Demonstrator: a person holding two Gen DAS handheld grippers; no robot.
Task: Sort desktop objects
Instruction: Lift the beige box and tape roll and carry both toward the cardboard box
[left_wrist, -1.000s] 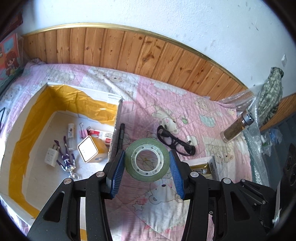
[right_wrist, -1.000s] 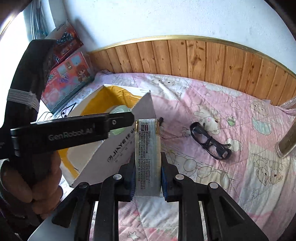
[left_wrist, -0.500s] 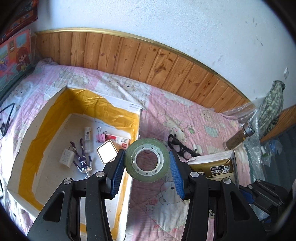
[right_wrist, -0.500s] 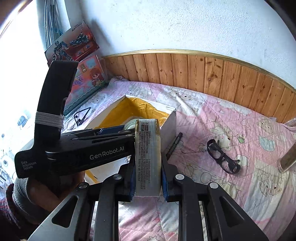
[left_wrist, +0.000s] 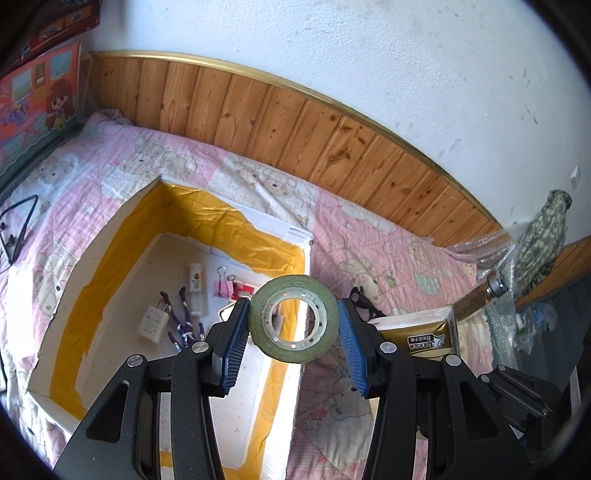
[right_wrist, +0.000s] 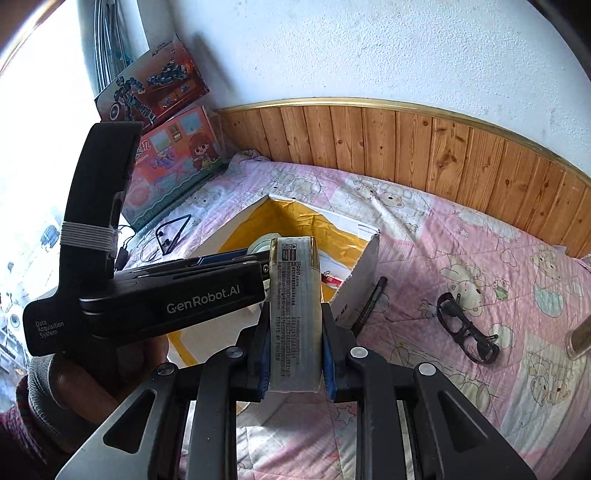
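Observation:
My left gripper (left_wrist: 293, 334) is shut on a green tape roll (left_wrist: 294, 319), held above the right wall of a white box lined with yellow tape (left_wrist: 236, 229). My right gripper (right_wrist: 293, 328) is shut on a gold tissue pack (right_wrist: 294, 317), held upright to the right of the box (right_wrist: 365, 266). The pack also shows in the left wrist view (left_wrist: 417, 332). The left gripper's body (right_wrist: 166, 295) crosses the right wrist view over the box. In the box lie a white charger (left_wrist: 151, 325), a purple item (left_wrist: 181, 317), a pink binder clip (left_wrist: 223, 286) and a small white tube (left_wrist: 195, 277).
Black glasses (right_wrist: 465, 332) and a black pen (right_wrist: 373, 295) lie on the pink quilt right of the box. A brown bottle (left_wrist: 476, 295) lies at the far right. Toy boxes (right_wrist: 173, 162) lean at the left wall. A black triangular item (left_wrist: 18, 225) lies left.
Both grippers have risen and pulled back with their loads. The left gripper has shifted left, so the tape roll now hangs over the box's right wall.

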